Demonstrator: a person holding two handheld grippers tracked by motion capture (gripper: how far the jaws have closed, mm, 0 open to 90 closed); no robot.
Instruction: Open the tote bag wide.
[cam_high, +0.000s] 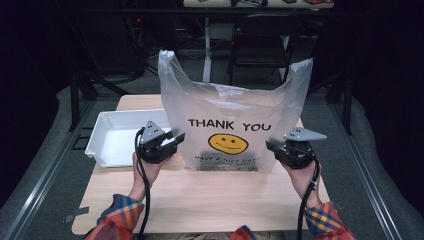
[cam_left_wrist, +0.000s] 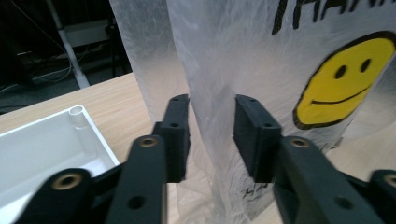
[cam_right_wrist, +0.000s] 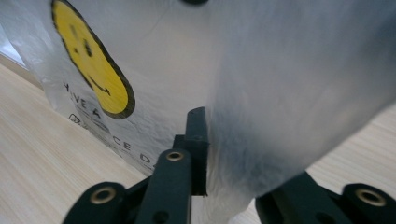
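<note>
A dim room with a dark chair (cam_high: 260, 42) at twelve o'clock backs a pale wooden table (cam_high: 210, 195). At its centre stands a translucent plastic bag (cam_high: 232, 107), upright, printed "THANK YOU" over a yellow smiley face (cam_high: 228, 143); something dark lies at its bottom, too blurred to name. A white plastic tray (cam_high: 107, 145) sits at nine o'clock of the bag, apparently holding nothing. The left gripper (cam_high: 176, 137) meets the bag's nine-o'clock edge, jaws partly apart with a fold of film between them, the pads not clearly pressing. The right gripper (cam_high: 270, 146) pinches the three-o'clock edge, jaws nearly together on the plastic.
</note>
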